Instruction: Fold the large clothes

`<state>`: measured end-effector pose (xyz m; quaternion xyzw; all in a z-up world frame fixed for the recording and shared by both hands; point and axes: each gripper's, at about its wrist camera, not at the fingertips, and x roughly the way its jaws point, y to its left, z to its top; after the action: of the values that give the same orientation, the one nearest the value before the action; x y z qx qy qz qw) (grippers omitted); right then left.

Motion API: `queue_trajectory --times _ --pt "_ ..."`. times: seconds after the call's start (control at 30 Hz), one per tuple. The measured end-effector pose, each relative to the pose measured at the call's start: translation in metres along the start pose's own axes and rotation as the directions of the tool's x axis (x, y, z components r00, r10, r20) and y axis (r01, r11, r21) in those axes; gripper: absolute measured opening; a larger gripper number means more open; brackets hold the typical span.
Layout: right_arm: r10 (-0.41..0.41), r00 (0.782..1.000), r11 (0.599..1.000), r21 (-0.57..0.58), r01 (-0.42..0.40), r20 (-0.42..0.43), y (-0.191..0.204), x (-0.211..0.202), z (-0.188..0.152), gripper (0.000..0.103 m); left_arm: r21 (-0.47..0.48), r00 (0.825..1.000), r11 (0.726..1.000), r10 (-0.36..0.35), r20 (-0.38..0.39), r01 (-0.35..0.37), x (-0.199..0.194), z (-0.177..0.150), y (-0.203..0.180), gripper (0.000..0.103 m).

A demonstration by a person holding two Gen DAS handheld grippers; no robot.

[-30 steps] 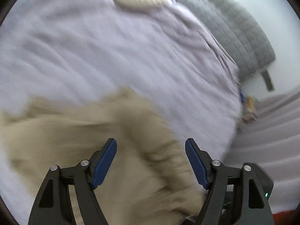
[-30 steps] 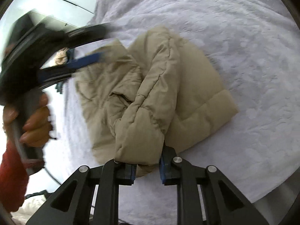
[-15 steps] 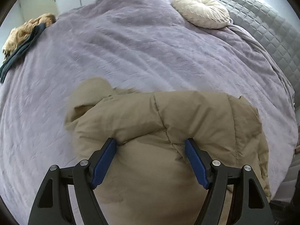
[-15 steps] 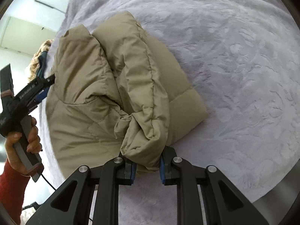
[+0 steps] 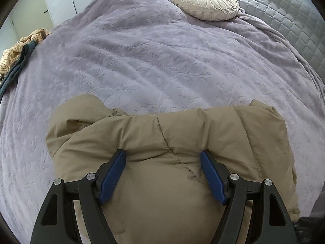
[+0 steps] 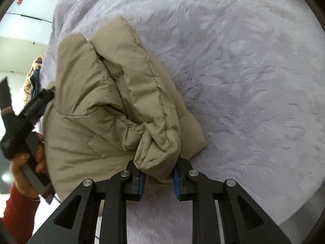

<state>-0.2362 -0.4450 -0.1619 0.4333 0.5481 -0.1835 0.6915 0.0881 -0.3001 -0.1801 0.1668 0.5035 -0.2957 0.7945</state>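
From the left wrist, the released left tongs (image 5: pixel 163 172) are hovering over the puffy, quilted beige jacket (image 5: pixel 172 142), lying bunched on the plush lilac bedspread (image 5: pixel 142 57); a pleated round cushion (image 5: pixel 205 3) is sitting farther up. The view has steadied since a second ago.

From the right wrist, the right tongs (image 6: pixel 157 180) are still clenching a crumpled jacket fold (image 6: pixel 158 142).
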Motion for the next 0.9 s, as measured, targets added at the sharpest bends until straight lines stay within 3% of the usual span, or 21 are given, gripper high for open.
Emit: queue_trajectory --times 0.13,0.23,0.33,0.4,0.5,0.57,0.77,0.9 --pt "-0.03 0.99 0.998 -0.045 0.037 0.135 0.014 -0.053 -0.001 0.026 0.003 1.0 1.0 0.001 -0.001 -0.001 -0.001 -0.001 0.002 0.076" --pt "0.011 0.976 0.991 -0.135 0.019 0.215 0.036 -0.078 0.001 0.026 0.007 1.0 1.0 0.002 -0.002 -0.002 -0.001 -0.002 0.003 0.076" --pt "0.031 0.984 0.978 -0.21 0.007 0.176 0.053 -0.068 0.003 0.026 0.008 1.0 1.0 0.009 -0.005 -0.009 -0.002 -0.001 0.003 0.076" --pt "-0.027 0.992 0.971 -0.234 0.055 0.124 0.059 -0.044 0.0 0.026 0.01 1.0 1.0 0.018 -0.009 -0.017 -0.003 -0.001 0.003 0.078" --pt "-0.086 0.995 0.971 -0.219 0.094 0.048 0.05 -0.018 -0.008 0.026 0.013 0.999 0.999 0.032 -0.027 -0.032 -0.011 0.0 0.006 0.078" --pt "-0.08 0.997 0.977 -0.199 0.082 0.019 0.049 -0.007 -0.007 0.026 -0.01 0.999 1.0 0.023 -0.034 -0.024 -0.024 0.0 0.012 0.078" --pt "-0.076 0.997 0.976 -0.202 0.076 0.005 0.048 -0.007 0.001 0.026 -0.085 0.999 0.996 -0.036 -0.025 0.034 -0.072 -0.018 0.042 0.078" --pt "-0.06 0.998 0.974 -0.218 0.061 0.008 0.054 -0.019 0.003 0.026 -0.128 0.995 0.99 -0.068 -0.067 0.059 -0.092 -0.042 0.06 0.078"
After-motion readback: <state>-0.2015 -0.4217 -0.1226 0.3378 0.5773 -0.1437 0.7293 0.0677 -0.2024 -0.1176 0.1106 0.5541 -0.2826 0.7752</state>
